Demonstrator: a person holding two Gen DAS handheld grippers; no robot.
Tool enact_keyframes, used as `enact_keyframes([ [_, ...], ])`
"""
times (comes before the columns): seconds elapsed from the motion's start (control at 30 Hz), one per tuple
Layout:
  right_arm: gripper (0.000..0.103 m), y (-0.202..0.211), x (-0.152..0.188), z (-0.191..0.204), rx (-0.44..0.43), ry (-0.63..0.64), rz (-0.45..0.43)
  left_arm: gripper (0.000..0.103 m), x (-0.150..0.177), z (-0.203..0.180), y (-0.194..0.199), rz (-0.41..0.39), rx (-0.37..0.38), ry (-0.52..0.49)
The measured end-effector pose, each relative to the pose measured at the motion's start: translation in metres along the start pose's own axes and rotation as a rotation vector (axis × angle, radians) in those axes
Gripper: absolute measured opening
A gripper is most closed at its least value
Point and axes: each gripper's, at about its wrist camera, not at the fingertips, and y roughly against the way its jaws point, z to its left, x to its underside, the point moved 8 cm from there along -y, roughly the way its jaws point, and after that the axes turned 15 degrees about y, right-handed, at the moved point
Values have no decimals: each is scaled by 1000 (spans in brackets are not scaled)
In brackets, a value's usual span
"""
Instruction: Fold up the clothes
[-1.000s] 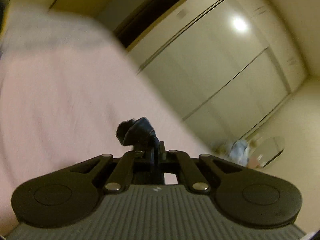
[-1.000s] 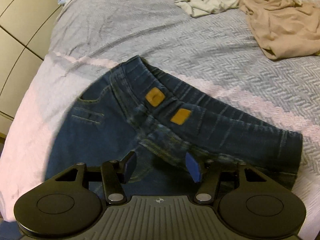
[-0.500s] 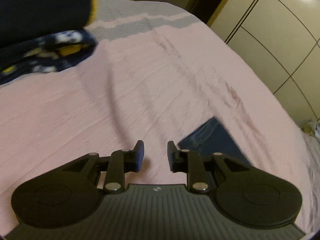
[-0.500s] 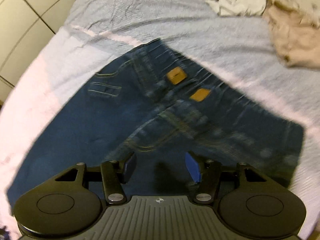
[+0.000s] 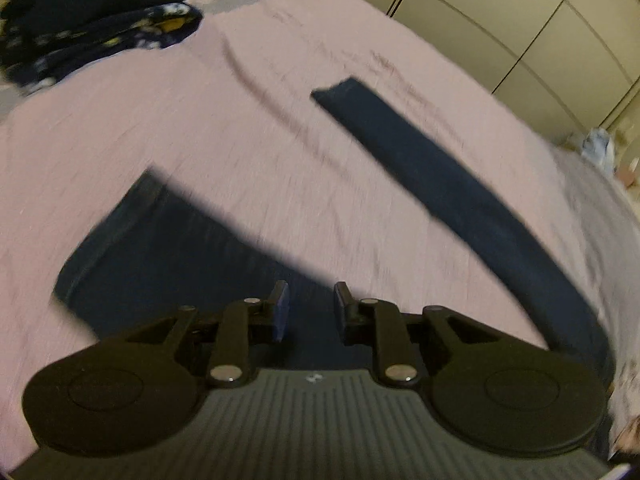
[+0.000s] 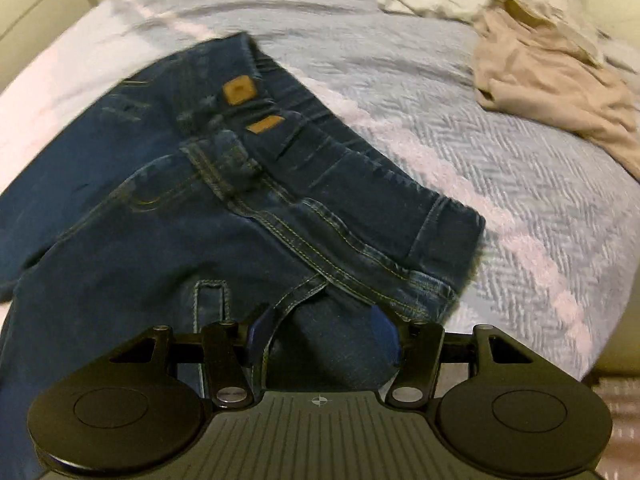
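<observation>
**Two legs spread, so match them up before folding**

Two dark blue denim legs lie fanned apart on the pale pink bedsheet (image 5: pixel 248 128), so these dark blue jeans (image 6: pixel 168 248) aren't ready for any lengthwise fold yet. Left gripper (image 5: pixel 308 312) hangs over the nearer jeans leg (image 5: pixel 160 248), jaws parted a little with nothing pinched. Right gripper (image 6: pixel 320 340) sits over the crotch seam near the waistband, jaws wide, denim bunched between the blue pads but not squeezed as far as I can tell. My take: grab the hem of the far jeans leg (image 5: pixel 432 168), lay it on the near one, line up seams, smooth flat.

Labels: two tan leather-look patches (image 6: pixel 239 92) on the waistband, too blurry to read. No readable writing anywhere. Crumpled beige garment (image 6: pixel 552 84) waits on the grey herringbone blanket (image 6: pixel 520 184); dark patterned clothes pile (image 5: pixel 92 12) sits at the far corner.
</observation>
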Motion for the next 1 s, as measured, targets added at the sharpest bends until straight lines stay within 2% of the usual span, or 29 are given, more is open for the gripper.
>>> enact_keyframes([
  [0.1,58,5,2,-12,-43,82,-48,21,35,16,4,45,-59,18],
  [0.17,54,-1,14,-22,-90,132,-26,14,58,29,2,77,-117,3],
  [0.23,48,5,19,-27,-123,189,-33,13,68,31,10,65,-169,-22],
  [0.27,48,11,18,-30,-140,195,-41,14,70,29,16,57,-172,-11],
  [0.33,49,25,12,-38,-168,159,-64,21,74,22,31,35,-152,31],
  [0.4,50,35,9,-52,-197,66,-95,29,78,16,42,20,-137,61],
  [0.5,56,30,13,-81,-191,-83,-74,31,81,12,46,7,-131,99],
  [0.6,56,18,22,-107,-167,-212,-51,31,75,21,50,-30,-130,187],
  [0.7,57,9,31,-123,-214,-332,-58,33,56,46,54,-113,-113,346],
  [0.8,57,7,30,-128,-241,-389,-87,34,34,70,51,-190,-107,476],
  [0.93,59,0,25,-122,-276,-410,-113,37,9,92,33,-244,-126,530],
  [0.97,60,-4,23,-121,-279,-418,-116,36,3,97,27,-253,-135,541],
  [1.0,60,-7,23,-119,-277,-427,-120,30,-1,100,21,-250,-133,544],
])
